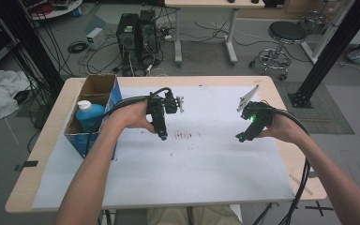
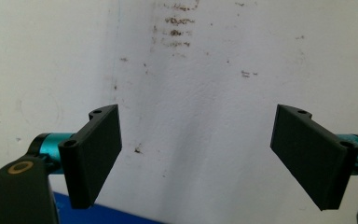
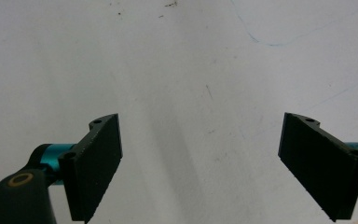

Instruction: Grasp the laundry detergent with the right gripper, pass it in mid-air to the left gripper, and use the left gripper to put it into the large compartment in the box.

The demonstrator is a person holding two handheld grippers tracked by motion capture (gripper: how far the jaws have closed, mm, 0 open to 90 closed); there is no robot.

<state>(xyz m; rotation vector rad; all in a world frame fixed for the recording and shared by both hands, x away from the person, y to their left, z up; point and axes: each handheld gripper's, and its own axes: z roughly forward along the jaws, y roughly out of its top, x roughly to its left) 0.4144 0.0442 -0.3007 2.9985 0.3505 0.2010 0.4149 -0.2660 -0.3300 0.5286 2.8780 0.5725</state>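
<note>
My left gripper [image 1: 162,135] hovers over the white sheet [image 1: 206,164] near the table's middle, pointing down at a patch of dark smudges [image 1: 183,136]. In the left gripper view its gripper [image 2: 198,156] is open, jaws wide apart with nothing between them, and the smudges [image 2: 175,28] lie ahead on the sheet. My right gripper [image 1: 241,137] is held over the right part of the sheet, a green light glowing on its body. In the right gripper view that gripper [image 3: 200,161] is open and empty above bare white paper.
An open cardboard box [image 1: 93,101] stands at the table's left edge with a blue bottle [image 1: 88,115] inside. Beyond the table are computer towers [image 1: 136,35], floor cables, a second desk and a stool [image 1: 283,40]. A black frame post [image 1: 330,51] stands at right.
</note>
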